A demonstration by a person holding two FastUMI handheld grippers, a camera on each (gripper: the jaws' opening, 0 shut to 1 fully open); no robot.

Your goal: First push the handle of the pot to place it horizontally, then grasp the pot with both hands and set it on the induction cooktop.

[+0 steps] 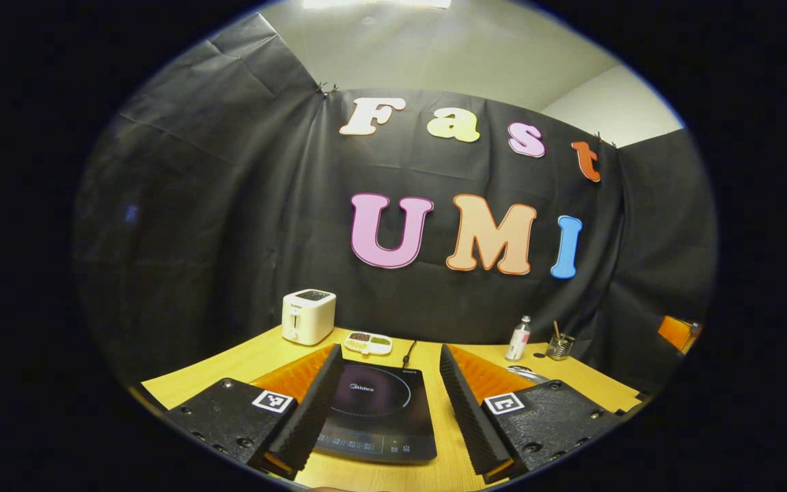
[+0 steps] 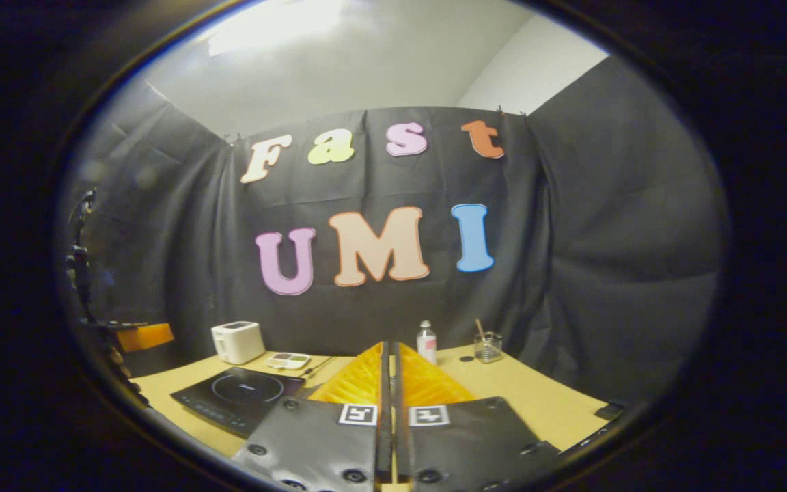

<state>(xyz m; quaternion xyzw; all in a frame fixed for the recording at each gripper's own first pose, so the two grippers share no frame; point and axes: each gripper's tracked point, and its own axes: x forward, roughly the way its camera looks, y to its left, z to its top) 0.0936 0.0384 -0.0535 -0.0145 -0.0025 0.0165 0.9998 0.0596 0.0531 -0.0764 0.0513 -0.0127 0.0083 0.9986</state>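
Note:
The black induction cooktop (image 1: 376,410) lies flat on the yellow table (image 1: 243,359), close in front of my left gripper (image 1: 390,350). That gripper is open, and its two fingers frame the cooktop without touching it. A sliver of shiny metal (image 1: 527,373), apparently the pot, peeks out behind the left gripper's right finger. My right gripper (image 2: 389,344) is shut with nothing between its fingers. From there the cooktop (image 2: 240,393) lies to the lower left, and the fingers hide whatever sits straight ahead.
A white toaster (image 1: 308,316) and a small divided dish (image 1: 368,343) stand at the back behind the cooktop, whose cable runs toward the wall. A small bottle (image 1: 519,338) and a glass jar with a stick (image 1: 560,347) stand at the back right. The toaster (image 2: 238,342), bottle (image 2: 426,342) and jar (image 2: 488,347) line the wall.

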